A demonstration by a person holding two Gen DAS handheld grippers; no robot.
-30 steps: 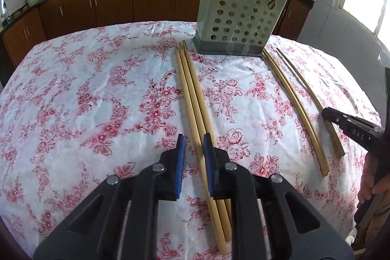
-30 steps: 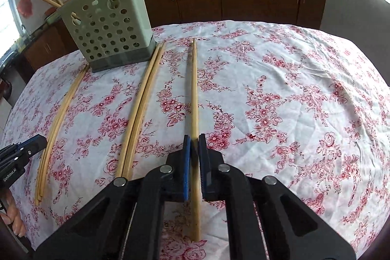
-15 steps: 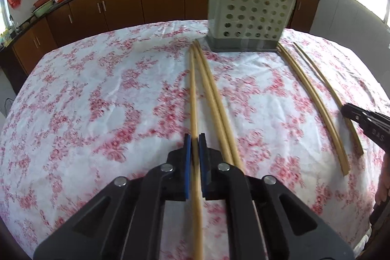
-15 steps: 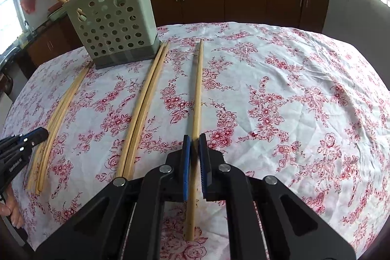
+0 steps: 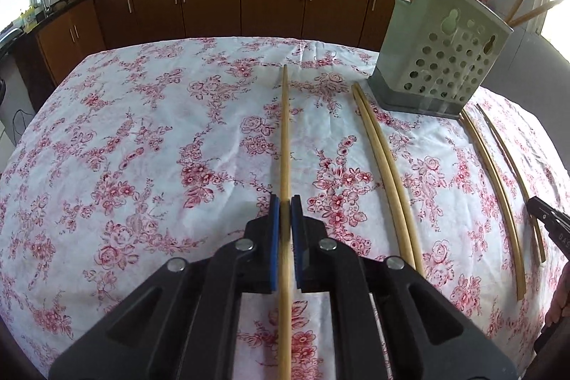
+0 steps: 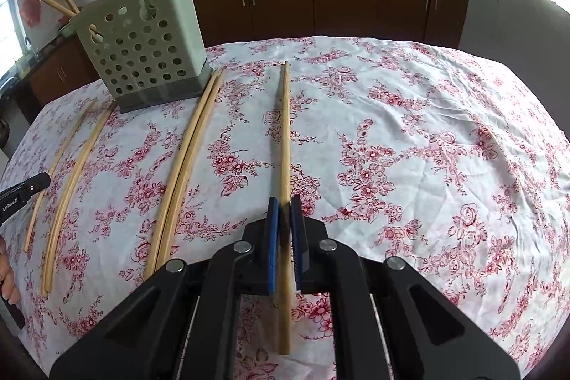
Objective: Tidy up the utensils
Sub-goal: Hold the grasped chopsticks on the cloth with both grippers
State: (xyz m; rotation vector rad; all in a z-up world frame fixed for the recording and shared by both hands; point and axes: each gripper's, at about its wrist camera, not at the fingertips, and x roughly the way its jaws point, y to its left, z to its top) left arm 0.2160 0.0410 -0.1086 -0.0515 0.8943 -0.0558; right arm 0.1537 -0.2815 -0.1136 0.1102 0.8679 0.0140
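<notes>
My left gripper (image 5: pixel 285 205) is shut on one wooden chopstick (image 5: pixel 285 130), which points straight away from me over the flowered tablecloth (image 5: pixel 142 148). Two loose chopsticks (image 5: pixel 384 166) lie just to its right, and more (image 5: pixel 498 187) lie further right by the right gripper's tip (image 5: pixel 545 216). My right gripper (image 6: pixel 284 205) is shut on another chopstick (image 6: pixel 285 130). A loose pair (image 6: pixel 185 166) lies to its left. The grey-green perforated holder (image 5: pixel 441 59) (image 6: pixel 142 52) stands upright at the back with several chopsticks in it.
Further chopsticks (image 6: pixel 67 191) lie at the left of the right wrist view, near the left gripper's tip (image 6: pixel 25 191). A person's hand (image 5: pixel 559 301) shows at the right edge. Brown cabinets (image 5: pixel 270 2) and a counter with woks stand beyond the table's far edge.
My left gripper closed on one chopstick of a group of three and carried it leftward, away from the other two. The right gripper stayed shut on its chopstick and hardly moved.
</notes>
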